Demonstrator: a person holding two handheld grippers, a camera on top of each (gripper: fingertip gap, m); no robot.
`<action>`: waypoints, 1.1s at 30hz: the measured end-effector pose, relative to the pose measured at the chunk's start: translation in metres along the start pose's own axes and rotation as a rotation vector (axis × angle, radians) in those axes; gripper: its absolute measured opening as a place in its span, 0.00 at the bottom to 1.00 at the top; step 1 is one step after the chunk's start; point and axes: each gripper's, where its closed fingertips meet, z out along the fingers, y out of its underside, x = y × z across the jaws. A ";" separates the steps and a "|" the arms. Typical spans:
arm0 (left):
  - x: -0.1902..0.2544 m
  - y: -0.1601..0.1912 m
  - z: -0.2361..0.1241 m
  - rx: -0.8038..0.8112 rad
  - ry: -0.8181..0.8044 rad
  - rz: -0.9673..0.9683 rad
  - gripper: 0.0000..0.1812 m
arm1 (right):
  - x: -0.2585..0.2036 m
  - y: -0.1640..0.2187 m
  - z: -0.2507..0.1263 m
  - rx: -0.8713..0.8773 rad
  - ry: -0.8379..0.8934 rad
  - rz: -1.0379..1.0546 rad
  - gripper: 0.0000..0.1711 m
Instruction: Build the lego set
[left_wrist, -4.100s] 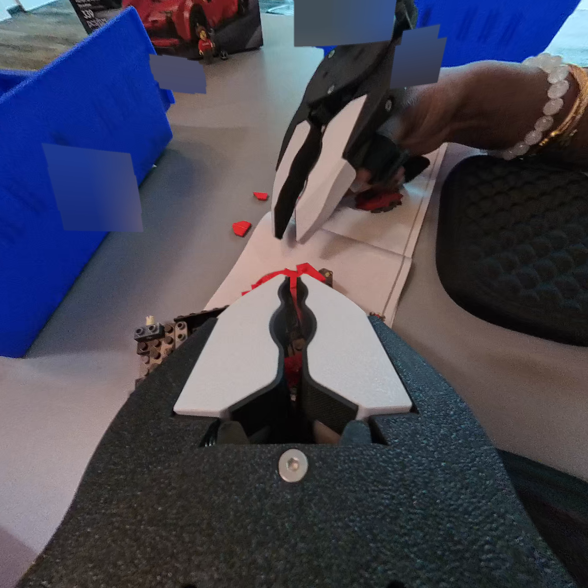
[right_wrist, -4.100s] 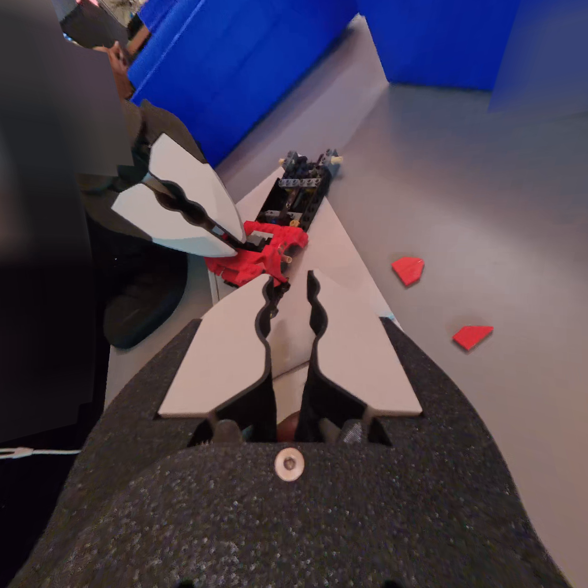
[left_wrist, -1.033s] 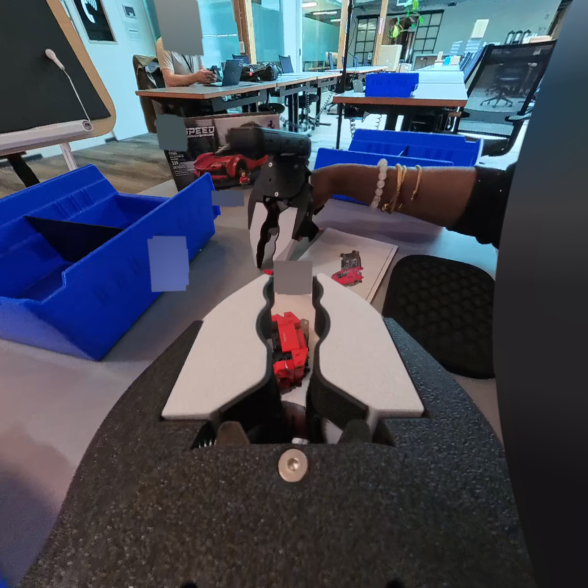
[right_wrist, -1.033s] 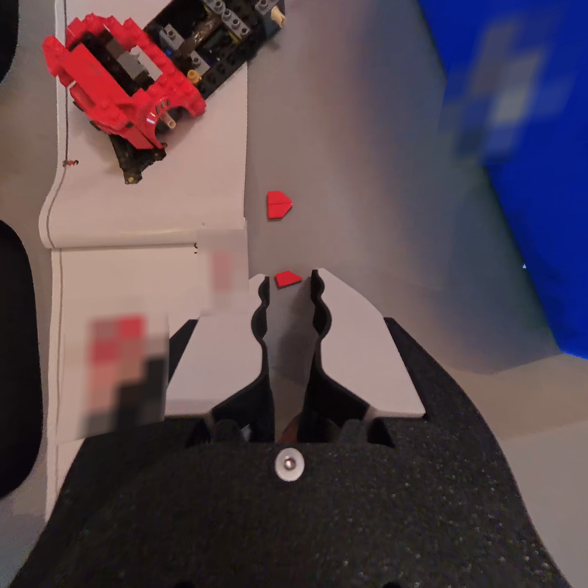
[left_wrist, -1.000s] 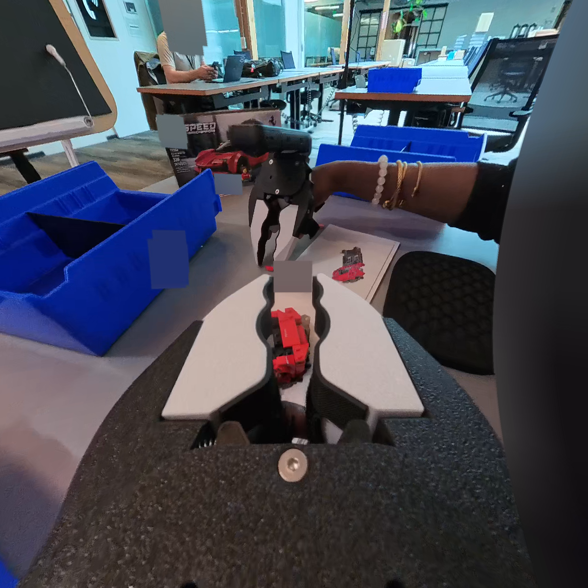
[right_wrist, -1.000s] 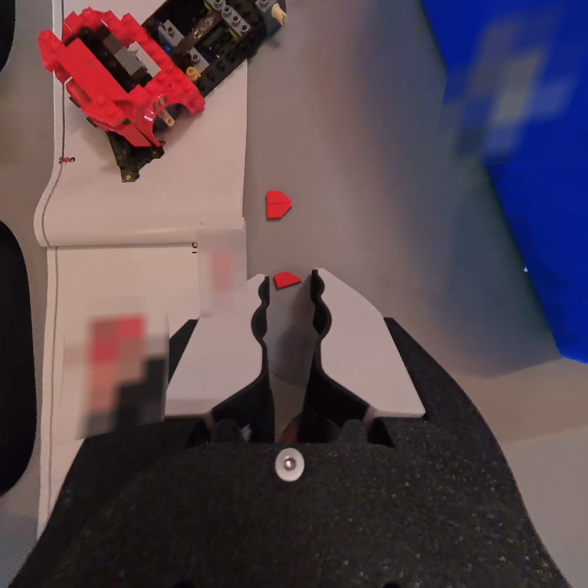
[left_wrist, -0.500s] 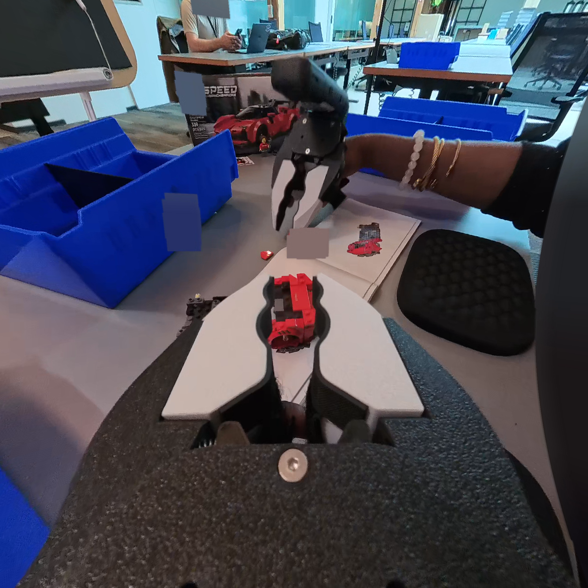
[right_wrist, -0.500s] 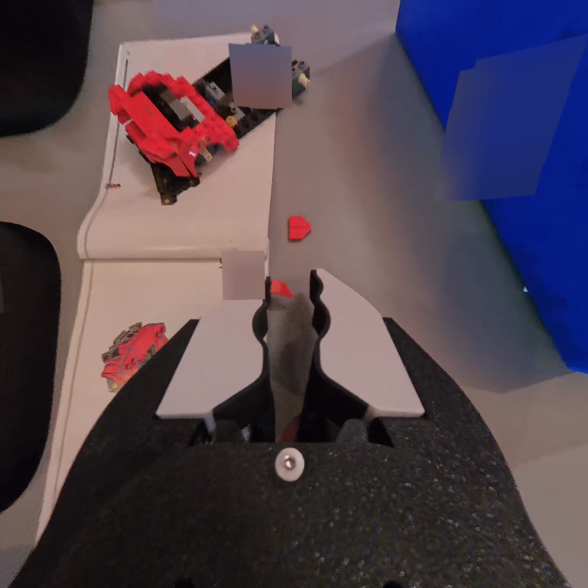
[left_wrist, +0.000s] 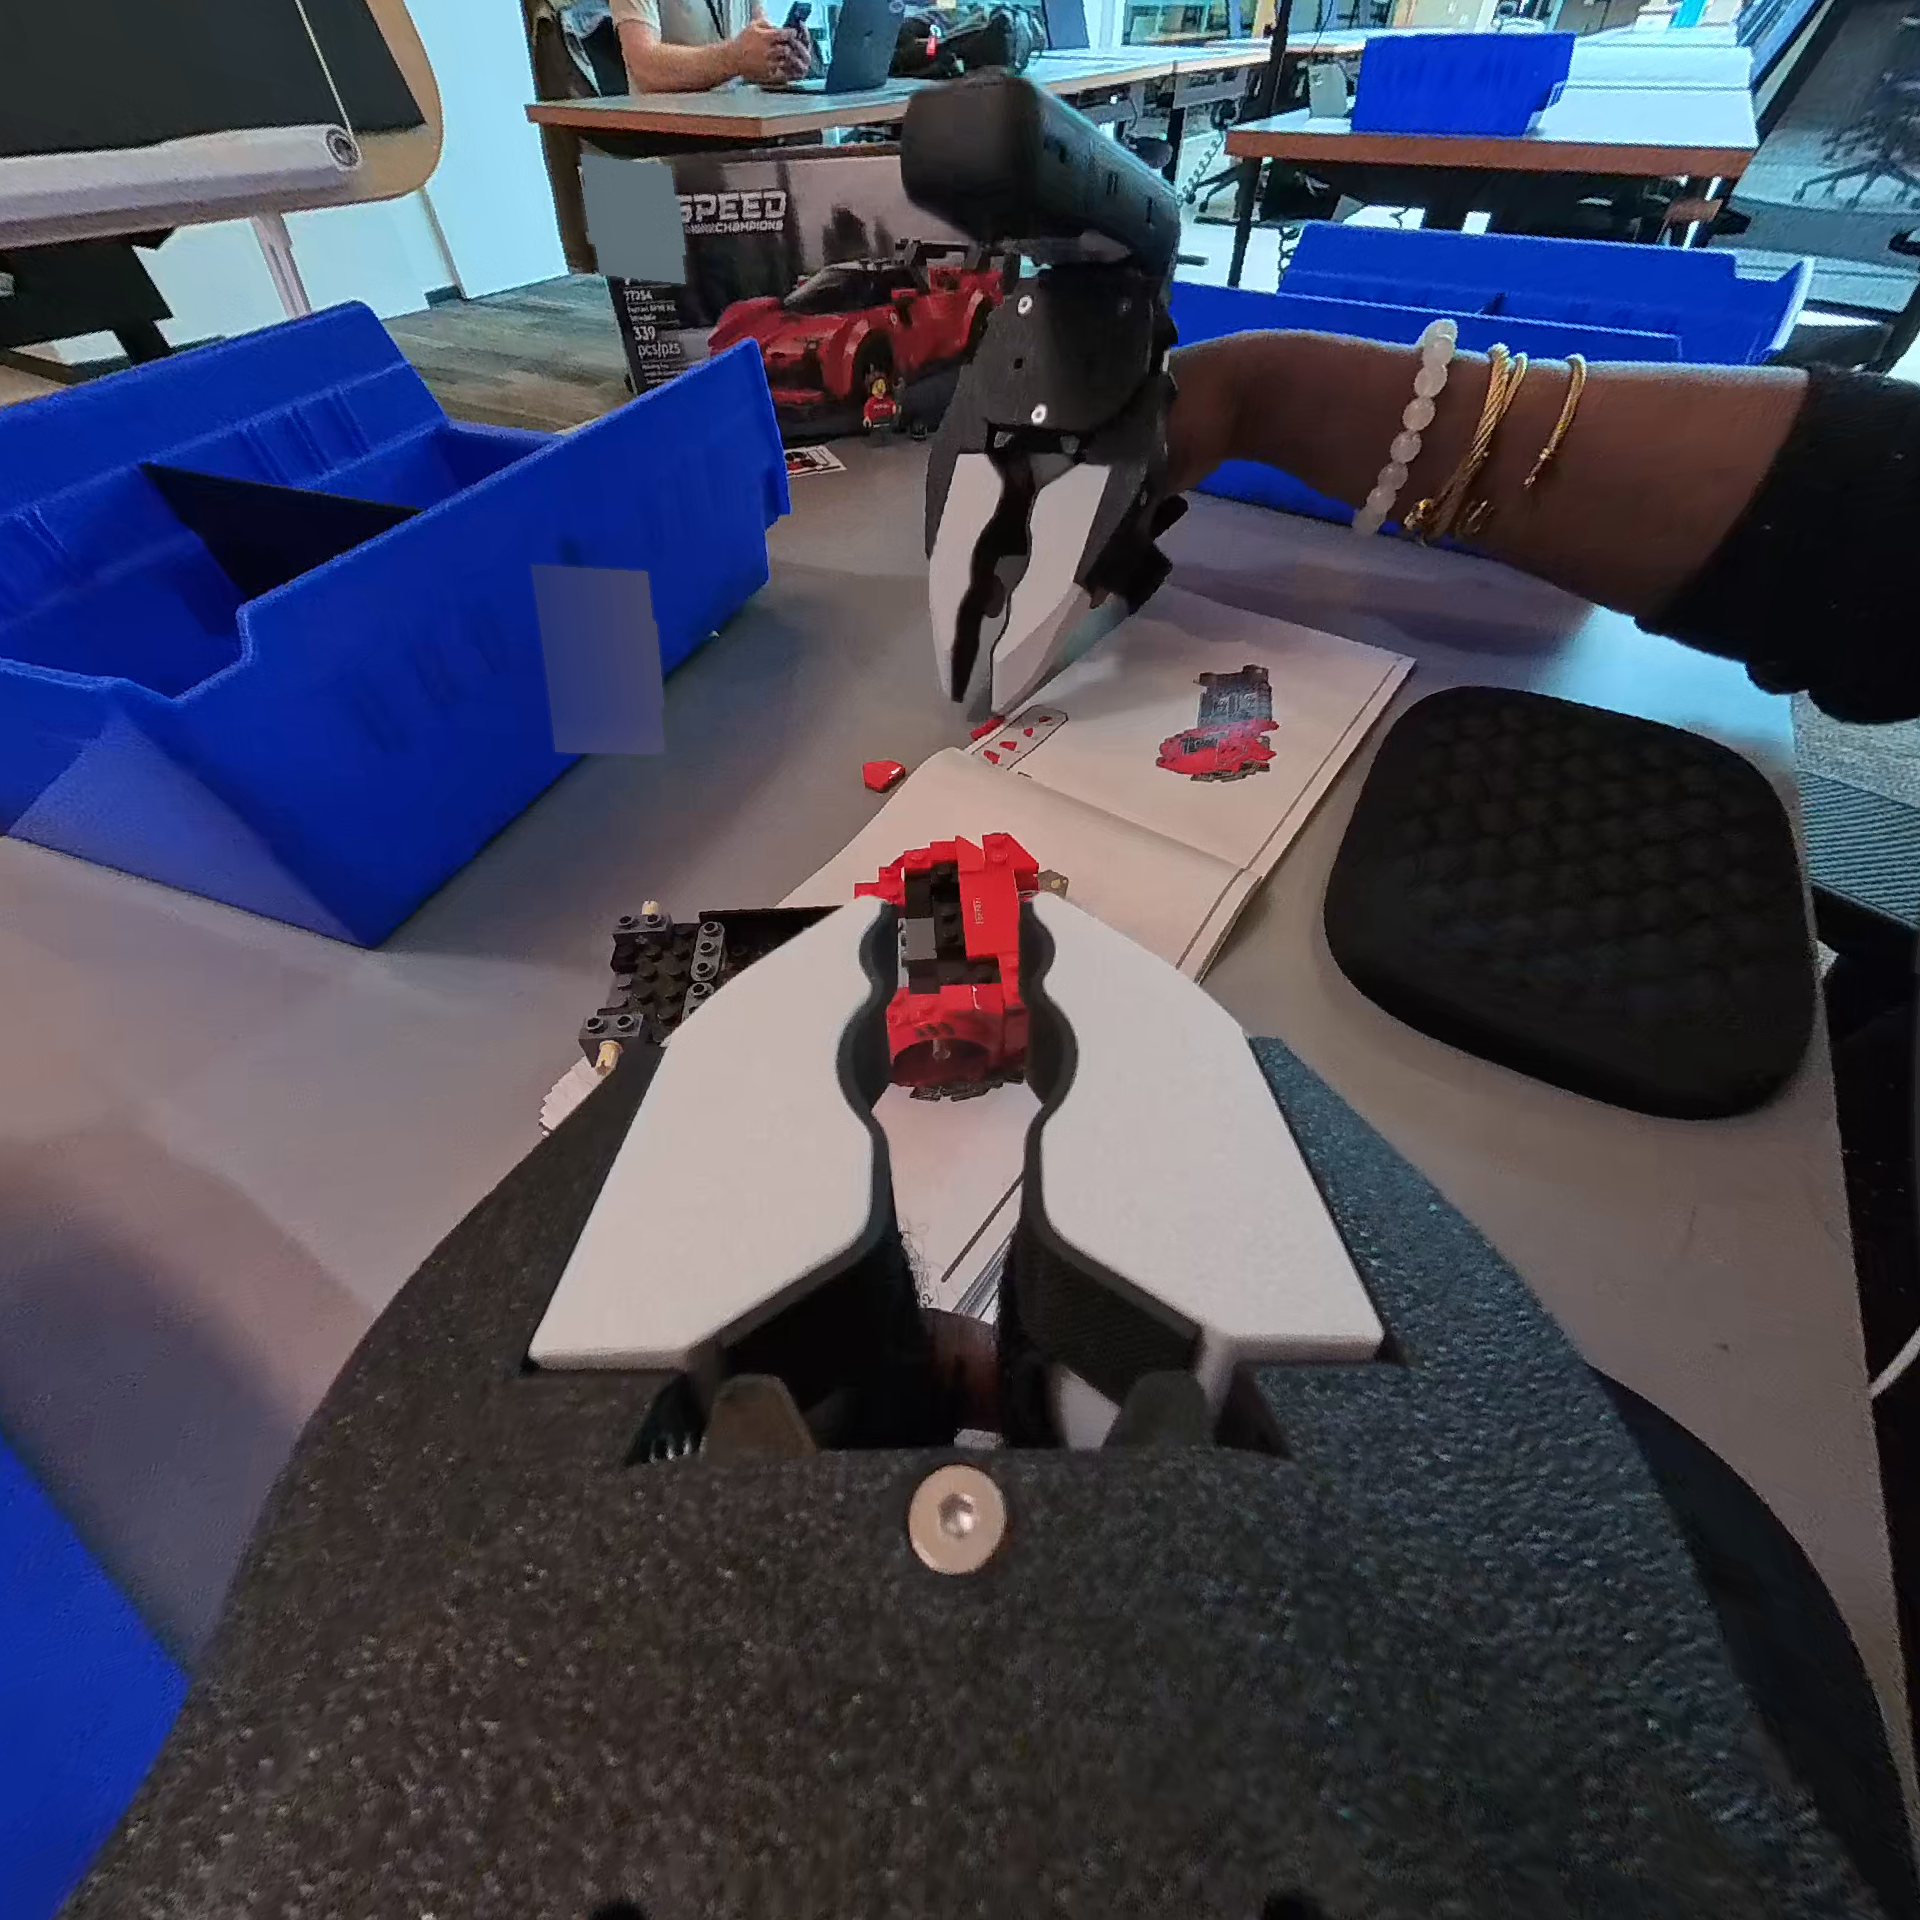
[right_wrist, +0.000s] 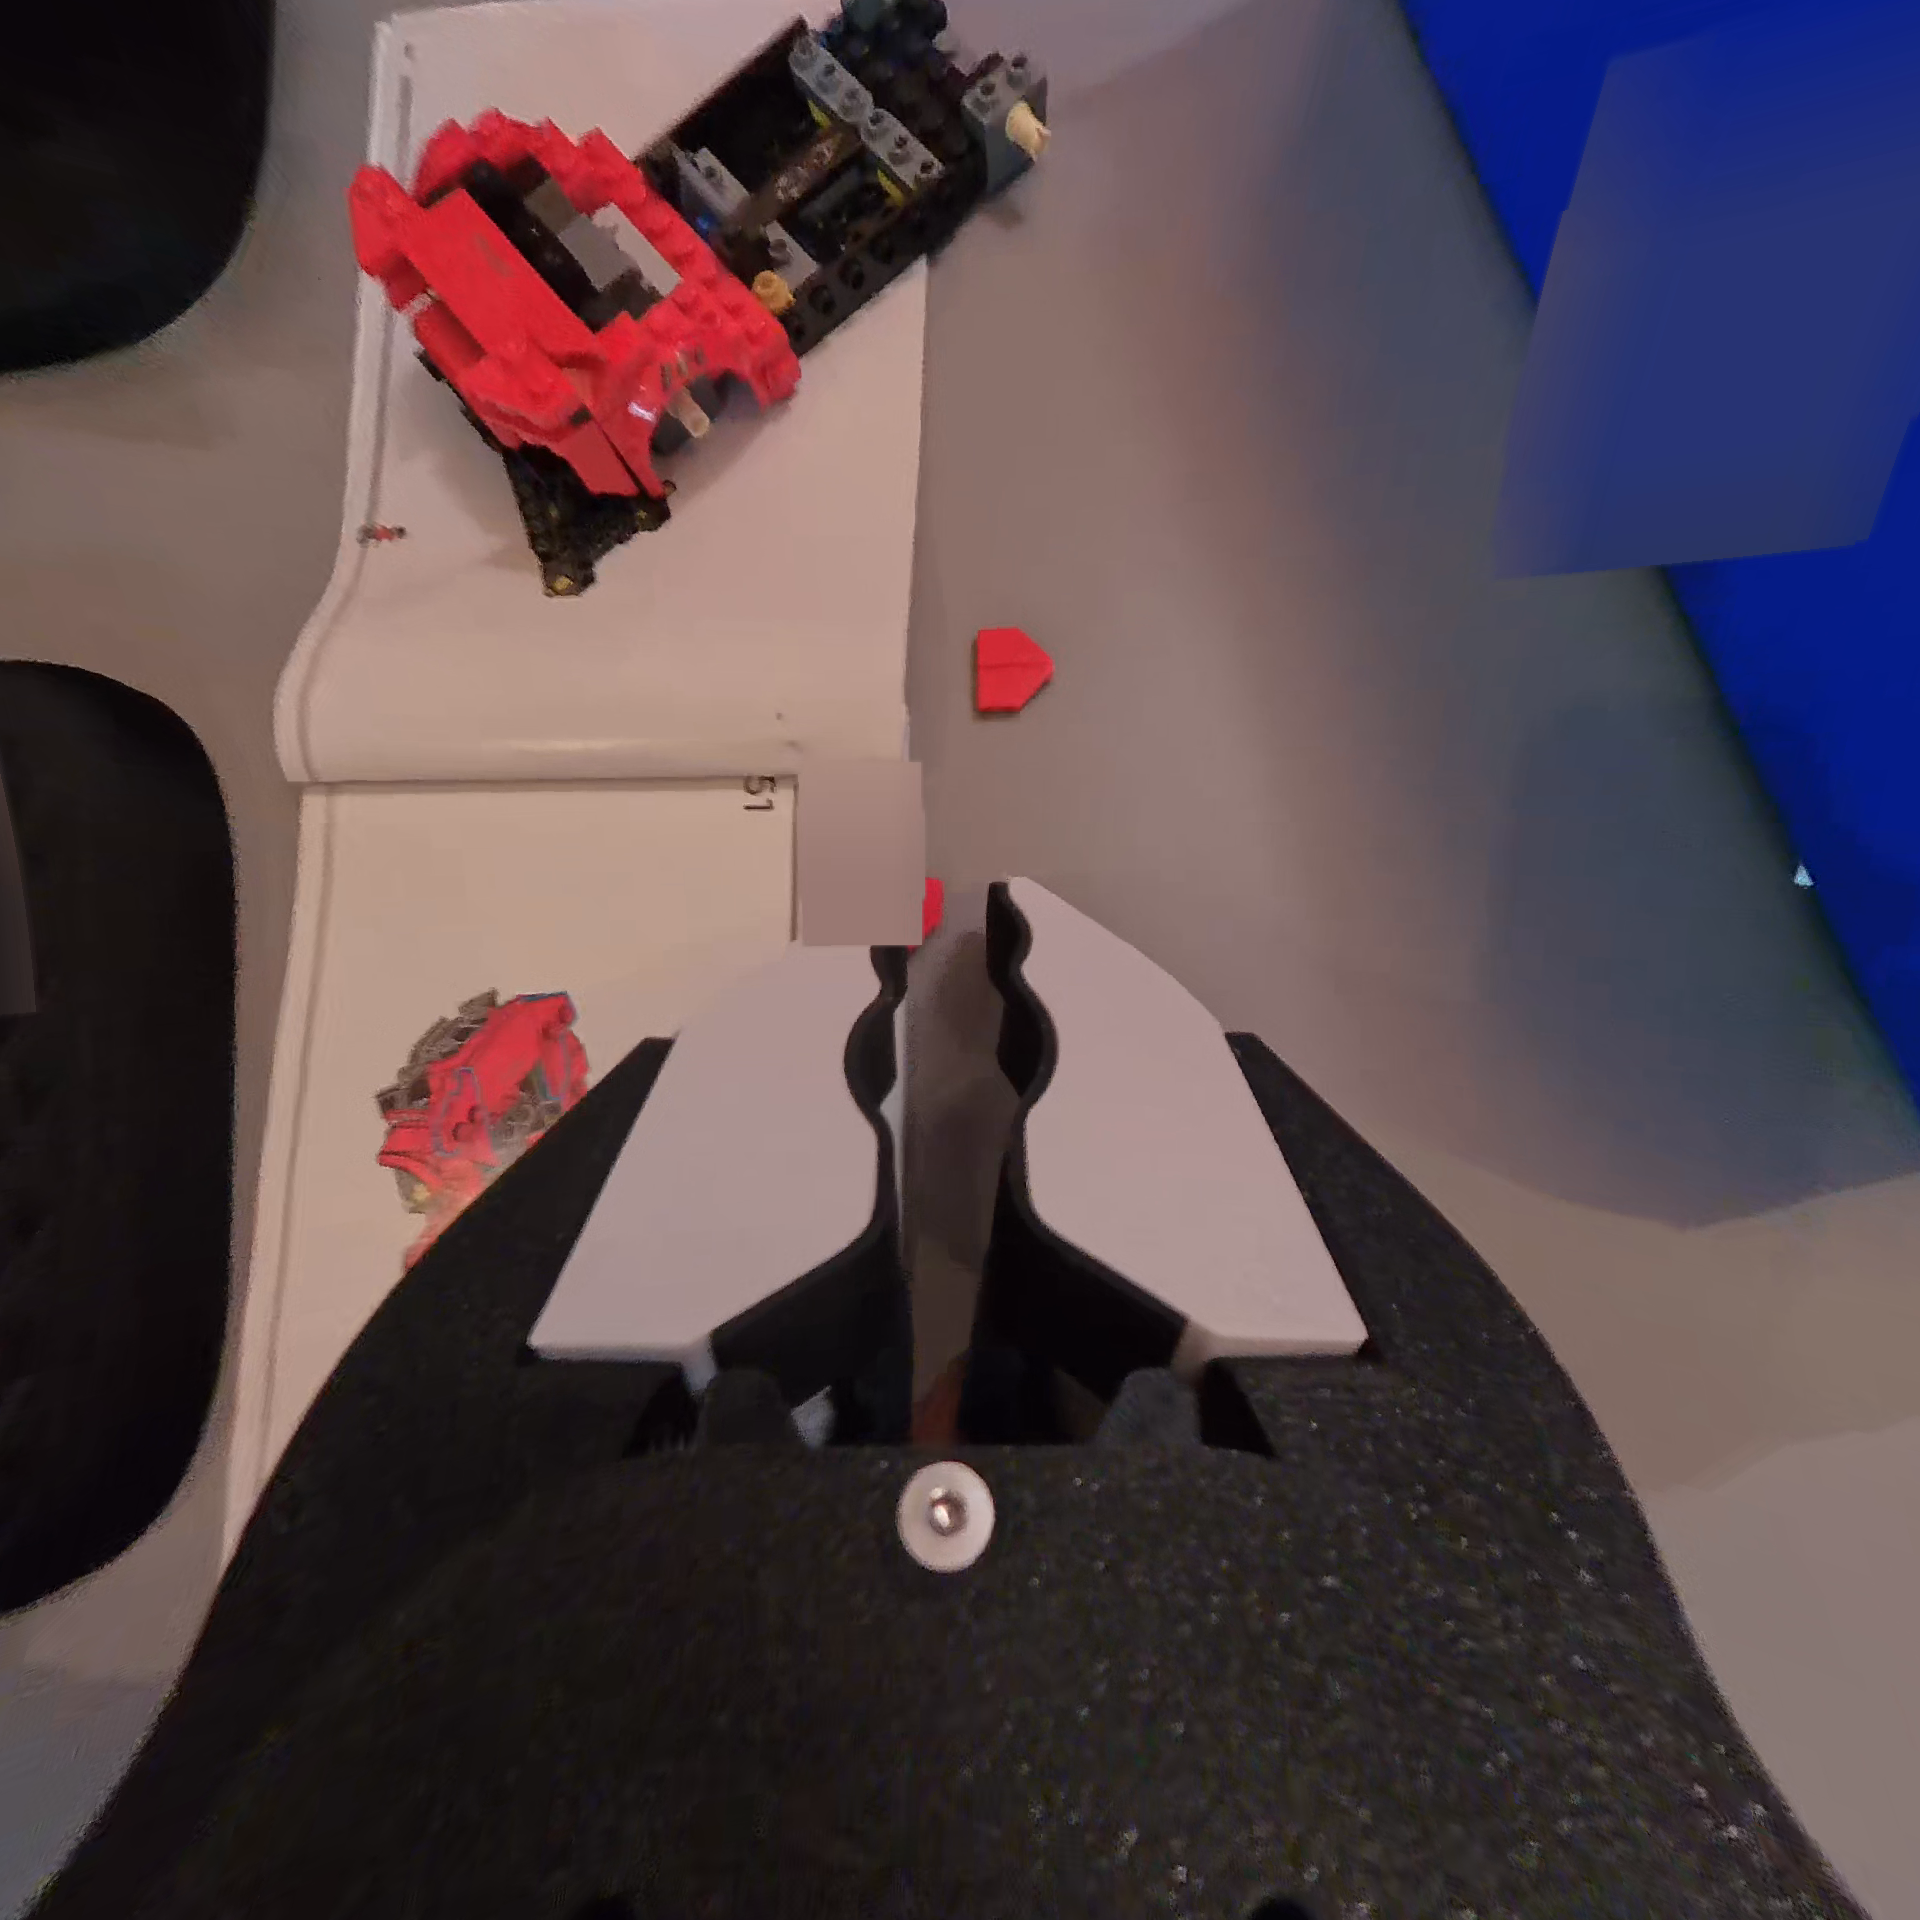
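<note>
The half-built car model (left_wrist: 961, 935), a red body on a black chassis, lies on the open instruction booklet (left_wrist: 1143, 831); it also shows in the right wrist view (right_wrist: 561, 312). My left gripper (left_wrist: 956, 909) is open and empty, held back above the model, which shows between its fingers. My right gripper (right_wrist: 945, 920) is open with a narrow gap and points down at the table by the booklet's edge. A small red piece (right_wrist: 932, 906) lies at its left fingertip, partly hidden. A second red piece (right_wrist: 1010, 670) lies farther on. The left wrist view shows the right gripper (left_wrist: 971, 691) over the first piece (left_wrist: 987, 724).
A blue bin (left_wrist: 364, 623) stands left of the booklet and shows in the right wrist view (right_wrist: 1714, 312). A black pad (left_wrist: 1569, 894) lies on the booklet's other side. The set's box (left_wrist: 831, 301) and more blue bins stand at the back. A person's arm reaches in from the right. My hands' fingertips stand some 20 cm from each other.
My left gripper let go of the model and drew back, now tilted down toward it. My right gripper came down to the small red piece and its jaws have narrowed.
</note>
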 end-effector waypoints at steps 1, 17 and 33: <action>0.000 0.000 0.000 -0.002 0.001 0.001 0.12 | -0.003 -0.002 -0.001 0.012 -0.018 0.009 0.08; 0.000 0.003 0.003 -0.016 0.002 0.013 0.12 | -0.008 0.000 0.004 0.007 0.064 -0.090 0.01; 0.012 -0.010 0.010 0.046 0.084 -0.102 0.11 | -0.028 -0.022 -0.004 0.096 0.148 0.031 0.13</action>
